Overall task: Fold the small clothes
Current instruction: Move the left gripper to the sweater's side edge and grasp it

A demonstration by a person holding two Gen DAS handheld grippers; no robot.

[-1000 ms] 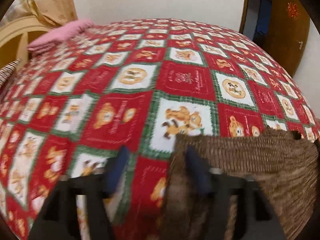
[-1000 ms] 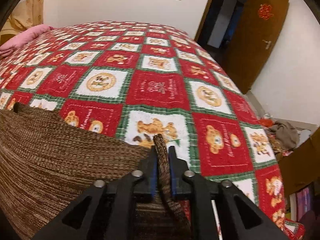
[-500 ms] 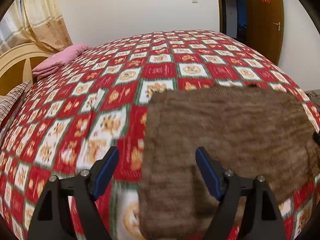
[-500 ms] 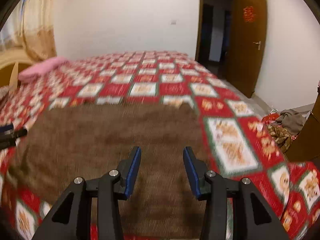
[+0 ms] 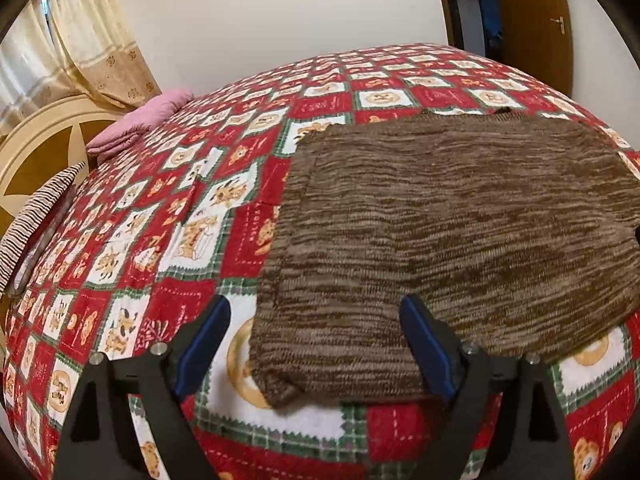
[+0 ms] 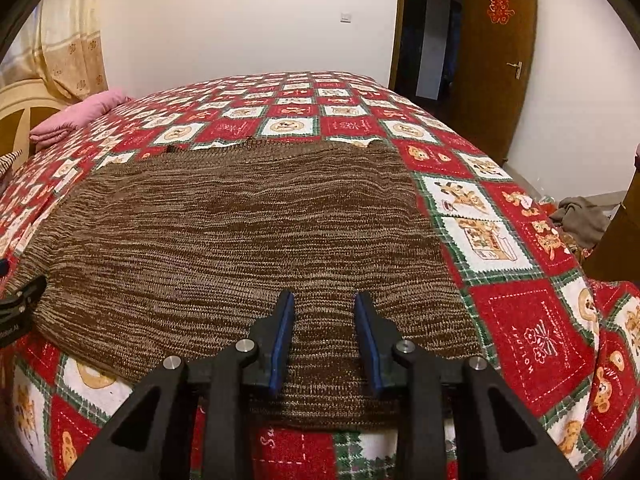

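Brown knit garment (image 5: 460, 232) lies flat beneath both grippers, left gripper (image 5: 316, 344) fingers spread wide, right gripper (image 6: 325, 340) fingers partly apart, neither gripping.

Bed, red patchwork quilt (image 6: 532, 320); brown knit garment (image 6: 240, 248) flat on it, pink blanket (image 6: 80, 114) at far corner.

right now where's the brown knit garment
The brown knit garment lies flat on the red patchwork bedspread at the near edge of the bed, just ahead of both open grippers, neither of them gripping it.
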